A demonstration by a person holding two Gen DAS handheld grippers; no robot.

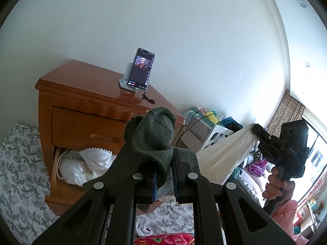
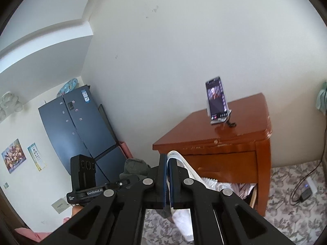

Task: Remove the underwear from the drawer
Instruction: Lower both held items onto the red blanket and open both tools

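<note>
A phone [image 1: 141, 69] stands on top of the nightstand [image 1: 85, 110]. The open drawer [image 1: 59, 163] is low in the nightstand, with underwear [image 1: 90, 163] inside. A basket [image 1: 206, 134] sits right of the nightstand.

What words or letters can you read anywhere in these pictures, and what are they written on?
"GenRobot.AI": on the left gripper, on its black body under the camera.
"DAS": on the right gripper, on its black body.
Small print under "GenRobot.AI": too small to read.
Stickers on the dark blue fridge: too small to read.
Phone screen on the wooden nightstand: too blurred to read.
Wall calendar: too small to read.
</note>
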